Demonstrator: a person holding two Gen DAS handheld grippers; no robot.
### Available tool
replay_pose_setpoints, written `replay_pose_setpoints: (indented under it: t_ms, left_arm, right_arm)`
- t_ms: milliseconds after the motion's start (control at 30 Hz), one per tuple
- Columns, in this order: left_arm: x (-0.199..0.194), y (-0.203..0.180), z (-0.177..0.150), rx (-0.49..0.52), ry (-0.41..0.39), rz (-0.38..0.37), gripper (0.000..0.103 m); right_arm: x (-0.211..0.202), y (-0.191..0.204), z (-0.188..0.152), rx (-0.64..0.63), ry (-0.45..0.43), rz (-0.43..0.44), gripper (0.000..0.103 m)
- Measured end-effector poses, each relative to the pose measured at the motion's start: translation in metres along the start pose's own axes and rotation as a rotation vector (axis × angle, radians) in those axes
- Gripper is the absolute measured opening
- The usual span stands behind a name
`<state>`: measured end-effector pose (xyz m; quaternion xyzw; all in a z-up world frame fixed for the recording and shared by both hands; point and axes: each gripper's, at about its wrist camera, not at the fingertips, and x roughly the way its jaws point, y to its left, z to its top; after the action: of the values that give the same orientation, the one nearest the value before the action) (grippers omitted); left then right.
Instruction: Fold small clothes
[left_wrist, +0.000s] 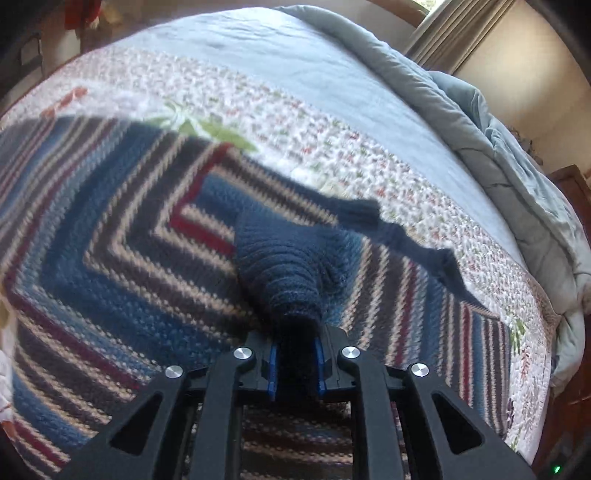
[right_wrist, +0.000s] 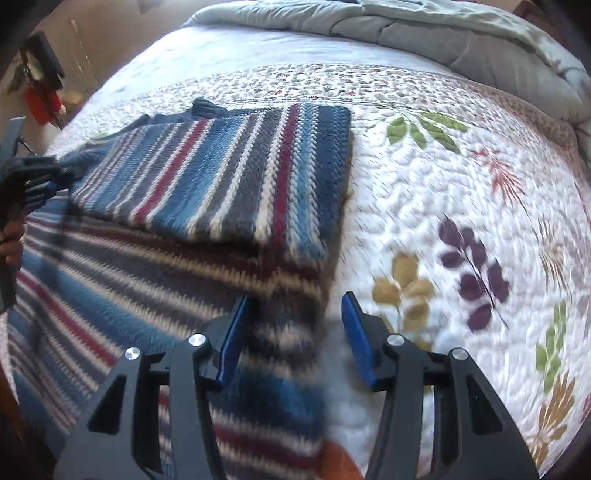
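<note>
Left hand-held gripper (left_wrist: 295, 365) clamped on navy sleeve (left_wrist: 284, 273) of striped sweater (right_wrist: 207, 177) on bed ahead; right hand-held gripper (right_wrist: 291, 332) apart over hem w/o grip, so fold may drag crooked.

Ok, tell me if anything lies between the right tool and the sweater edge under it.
Nothing visible does. The right tool hangs with its jaws apart straight over the striped sweater, whose blurred edge sits between its fingers. Only the floral quilt lies beside it. The left tool already pinches the navy sleeve.
</note>
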<state>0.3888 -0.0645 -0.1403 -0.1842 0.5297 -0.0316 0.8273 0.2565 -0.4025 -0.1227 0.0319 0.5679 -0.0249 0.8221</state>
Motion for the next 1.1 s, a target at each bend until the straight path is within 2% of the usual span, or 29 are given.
replay_pose_setpoints:
  t_ms: [67, 167, 200, 267, 467, 567, 700, 733, 800, 900, 1033, 1100]
  left_arm:
    - [0.005, 0.002, -0.001, 0.003, -0.004, 0.001, 0.016]
    - [0.006, 0.004, 0.002, 0.009, -0.013, -0.006, 0.017]
    - [0.005, 0.006, 0.003, 0.014, -0.013, -0.005, 0.018]
    - [0.006, 0.005, 0.003, 0.027, -0.012, 0.005, 0.018]
    - [0.013, -0.004, -0.001, 0.076, -0.019, 0.068, 0.022]
    - [-0.002, -0.003, -0.001, 0.096, -0.011, 0.088, 0.033]
    - [-0.042, 0.016, -0.006, 0.131, -0.030, 0.067, 0.046]
    - [-0.051, 0.025, -0.007, 0.145, -0.027, 0.071, 0.054]
    - [-0.069, 0.053, -0.007, 0.155, -0.015, 0.089, 0.057]
    - [-0.087, 0.112, 0.002, 0.107, 0.008, 0.150, 0.060]
    - [-0.110, 0.211, 0.031, -0.039, 0.004, 0.236, 0.060]
    - [-0.120, 0.265, 0.050, -0.146, -0.006, 0.247, 0.060]
  right_arm:
    - [0.008, -0.001, 0.011, 0.014, -0.004, -0.008, 0.050]
    - [0.015, -0.011, 0.020, 0.042, 0.007, -0.055, 0.039]
    - [0.016, -0.016, 0.020, 0.067, 0.022, -0.045, 0.038]
    - [0.013, -0.024, 0.016, 0.095, 0.032, -0.083, 0.038]
    - [0.018, -0.024, 0.010, 0.099, 0.037, -0.125, 0.044]
    - [0.001, -0.022, 0.010, 0.120, 0.038, -0.064, 0.042]
    - [-0.027, 0.003, 0.005, 0.054, 0.016, -0.056, 0.047]
    - [-0.033, 0.010, 0.004, 0.041, 0.017, -0.036, 0.048]
    - [-0.039, 0.032, 0.003, 0.014, 0.033, 0.020, 0.048]
    - [-0.039, 0.068, 0.004, -0.048, 0.069, 0.092, 0.051]
    - [-0.030, 0.113, 0.004, -0.122, 0.110, 0.133, 0.053]
    - [-0.023, 0.127, 0.004, -0.144, 0.122, 0.129, 0.056]
